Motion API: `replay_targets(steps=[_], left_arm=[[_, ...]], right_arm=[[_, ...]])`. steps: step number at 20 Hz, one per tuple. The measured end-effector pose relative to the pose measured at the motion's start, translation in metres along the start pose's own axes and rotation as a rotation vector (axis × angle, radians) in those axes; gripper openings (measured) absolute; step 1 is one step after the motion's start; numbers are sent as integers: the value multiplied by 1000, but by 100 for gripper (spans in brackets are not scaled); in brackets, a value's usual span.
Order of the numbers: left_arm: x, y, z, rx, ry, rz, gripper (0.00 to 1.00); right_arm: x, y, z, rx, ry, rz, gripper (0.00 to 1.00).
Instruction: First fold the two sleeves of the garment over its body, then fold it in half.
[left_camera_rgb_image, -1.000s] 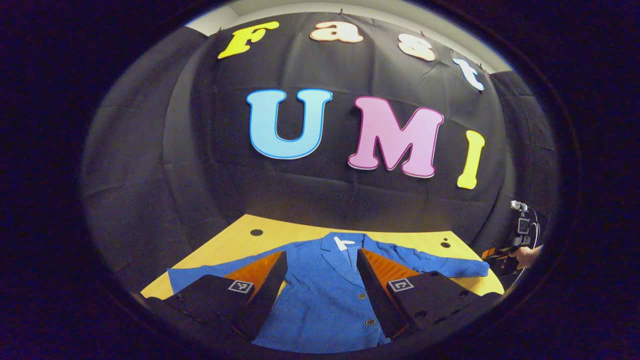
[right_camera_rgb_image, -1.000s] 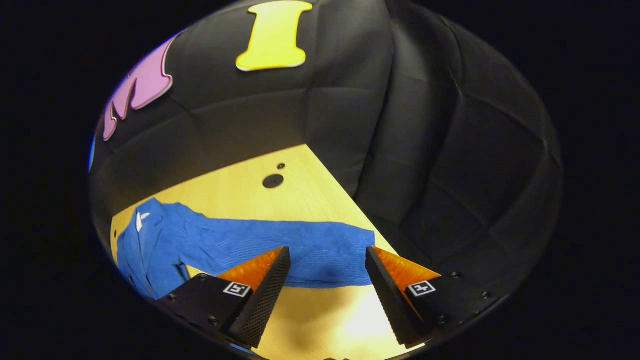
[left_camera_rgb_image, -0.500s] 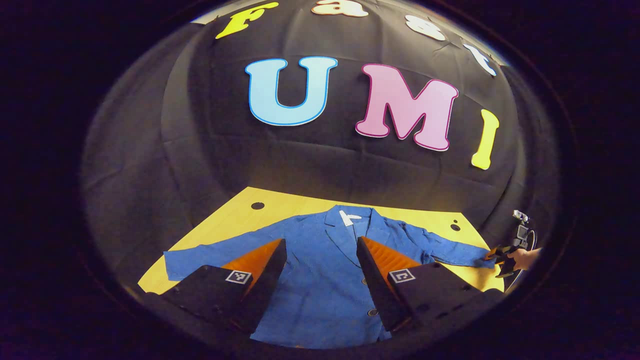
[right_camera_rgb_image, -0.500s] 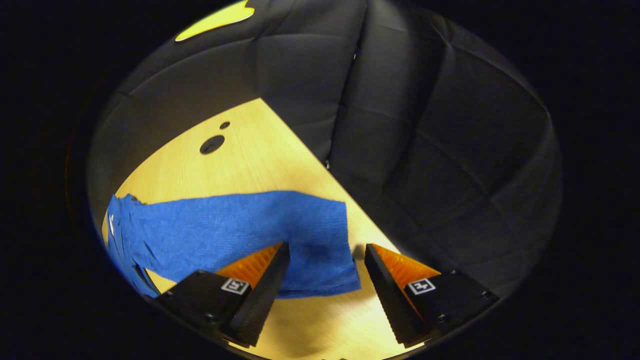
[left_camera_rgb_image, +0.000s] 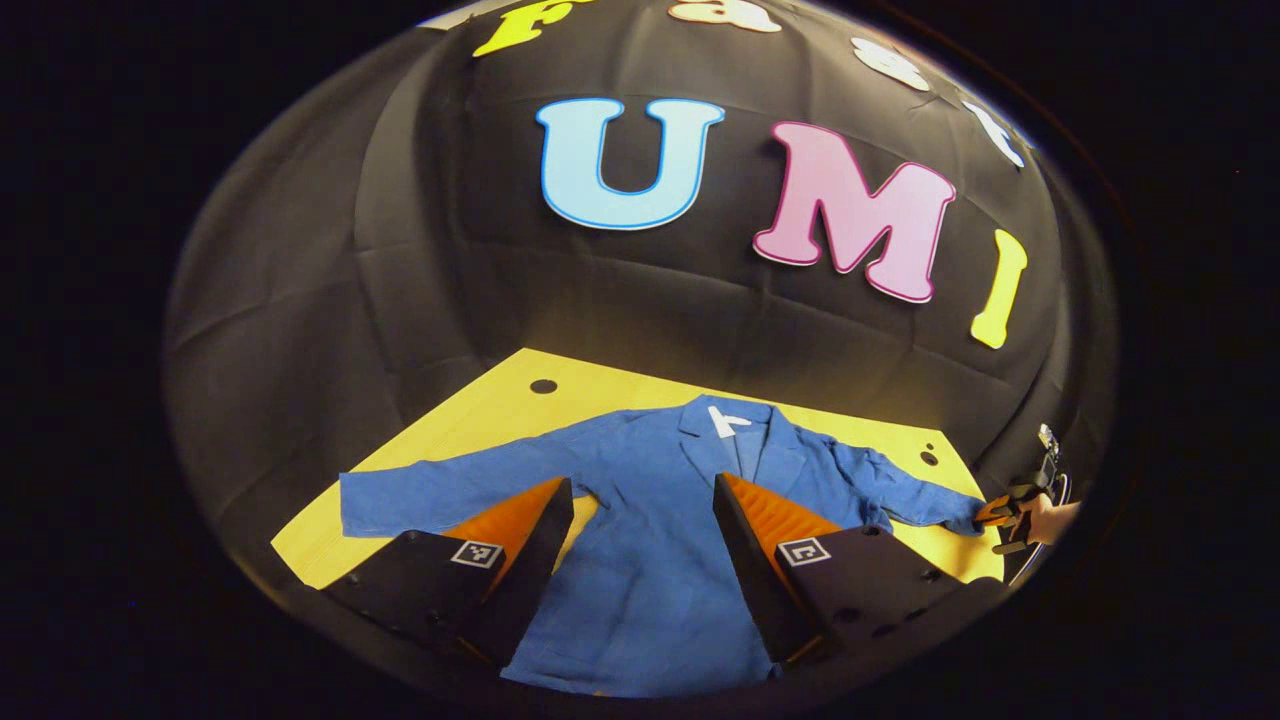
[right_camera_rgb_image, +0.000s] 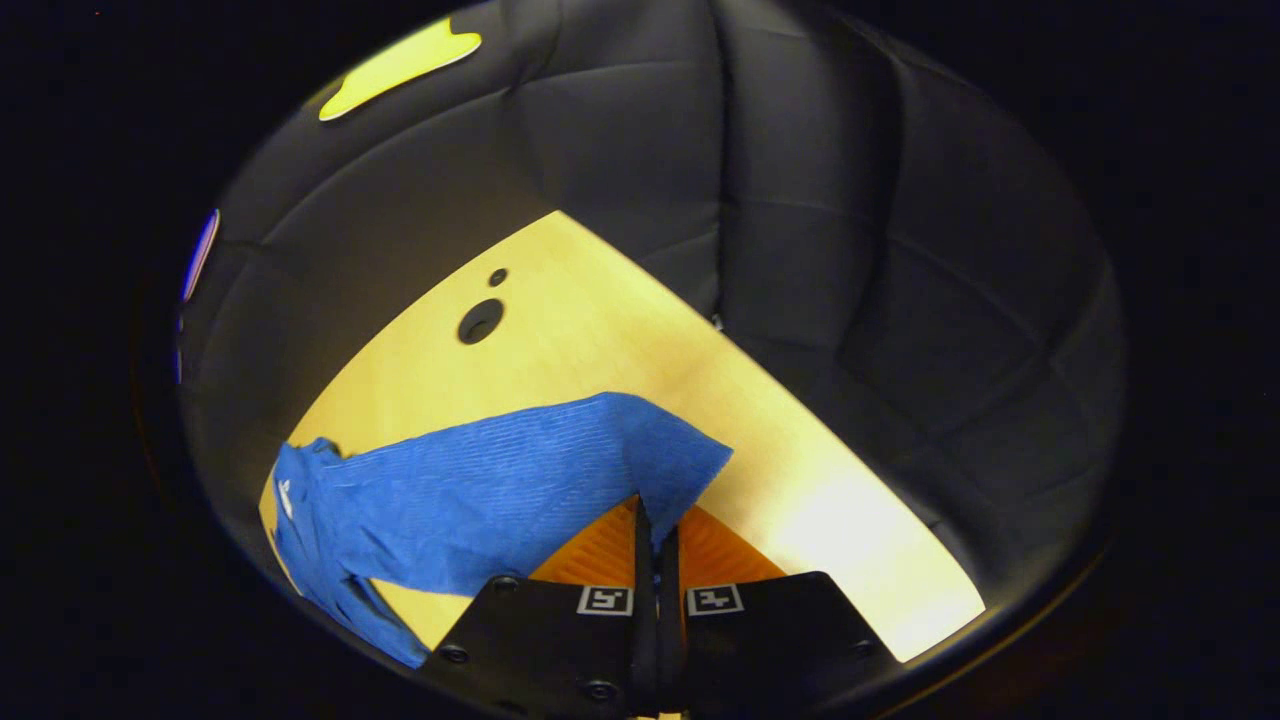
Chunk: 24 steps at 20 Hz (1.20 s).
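The right gripper (right_camera_rgb_image: 655, 535) has its two fingers pressed together on the cuff edge of the blue jacket (left_camera_rgb_image: 660, 540), pinching the end of the right sleeve (right_camera_rgb_image: 500, 495) low over the yellow table (right_camera_rgb_image: 620, 340); from the left gripper view it sits far off at the table's corner, in a hand (left_camera_rgb_image: 1050, 520). The left gripper (left_camera_rgb_image: 640, 500) hangs wide open above the jacket's front with nothing between its fingers. The jacket lies flat, collar toward the booth wall, left sleeve (left_camera_rgb_image: 440, 490) stretched out sideways (neither sleeve folded yet).
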<state>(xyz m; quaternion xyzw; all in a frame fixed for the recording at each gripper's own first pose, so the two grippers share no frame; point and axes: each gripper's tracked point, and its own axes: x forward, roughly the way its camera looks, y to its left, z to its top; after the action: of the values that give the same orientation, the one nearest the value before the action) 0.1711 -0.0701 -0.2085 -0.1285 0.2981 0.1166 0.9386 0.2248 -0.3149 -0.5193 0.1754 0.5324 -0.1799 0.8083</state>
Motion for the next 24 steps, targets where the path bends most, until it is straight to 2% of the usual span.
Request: replay_targets(steps=[2,5,9,12,15,18,22,23,24], left_arm=[[9,14,-2,-6,13,14,82],[17,28,4,-18,3,17,82],[26,45,14,-30,-13,-10,82],[33,62,19,-40,-17,-18,82],[37,82,19,-53,-8,-31,82],[41,105,17,-69,2,-34,82],[47,133,15,-80,6,-35,81],[48,142,12,-83,8,-29,82],[50,150,11,-87,10,-21,82]], right_arm=[[-12,27,13,-109,-40,37,5],[-51,87,18,-222,-74,144,5],[-95,188,18,-360,-68,310,5],[-129,271,15,-476,-109,425,5],[-158,361,-24,-491,-65,563,4],[-171,422,-73,-593,-38,624,5],[-184,500,-152,-606,44,720,5],[-185,519,-167,-601,52,736,19],[-187,533,-177,-591,45,751,8]])
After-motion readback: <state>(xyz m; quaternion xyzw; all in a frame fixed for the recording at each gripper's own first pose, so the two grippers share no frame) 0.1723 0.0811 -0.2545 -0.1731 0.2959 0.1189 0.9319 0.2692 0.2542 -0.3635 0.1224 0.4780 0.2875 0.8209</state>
